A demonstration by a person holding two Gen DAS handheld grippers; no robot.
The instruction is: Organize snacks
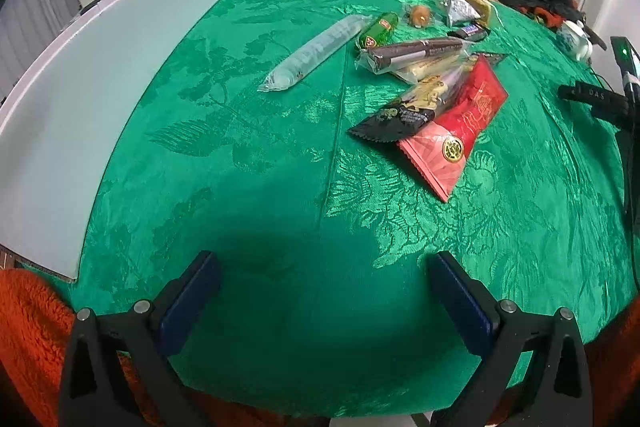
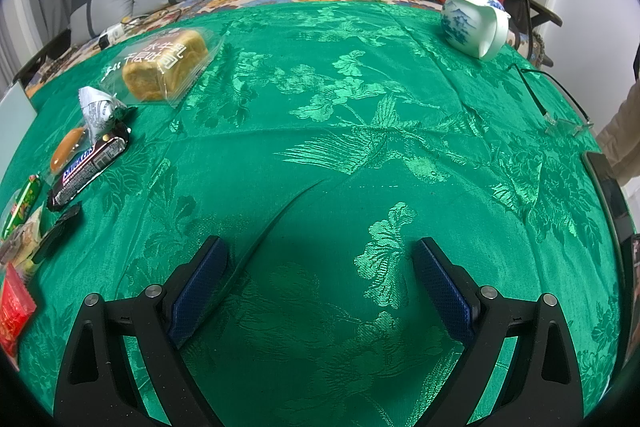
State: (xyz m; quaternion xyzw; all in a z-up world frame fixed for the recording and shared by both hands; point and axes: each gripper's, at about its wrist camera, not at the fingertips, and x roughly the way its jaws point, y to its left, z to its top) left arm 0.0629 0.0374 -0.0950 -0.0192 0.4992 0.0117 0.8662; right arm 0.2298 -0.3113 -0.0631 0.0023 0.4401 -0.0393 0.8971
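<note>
Snacks lie scattered on a green tablecloth (image 1: 248, 155). In the left wrist view a clear tube pack (image 1: 316, 53) lies left of a green sausage snack (image 1: 378, 30), a brown wafer bar (image 1: 416, 53), a black-and-gold packet (image 1: 412, 107) and a red packet (image 1: 460, 125). My left gripper (image 1: 324, 263) hovers open over bare cloth, well short of them. In the right wrist view a bagged bread loaf (image 2: 164, 69), a silver wrapper (image 2: 96, 111) and a Snickers bar (image 2: 86, 169) lie at far left. My right gripper (image 2: 320, 247) is open over empty cloth (image 2: 360, 147).
A pale grey board (image 1: 100, 87) stands along the table's left edge. A white-and-blue teapot (image 2: 472, 23) sits at the far right with a cable (image 2: 532, 87) beside it. A black stand (image 1: 600, 99) rises at the right edge. Cushions and dark clothing lie on the bench behind.
</note>
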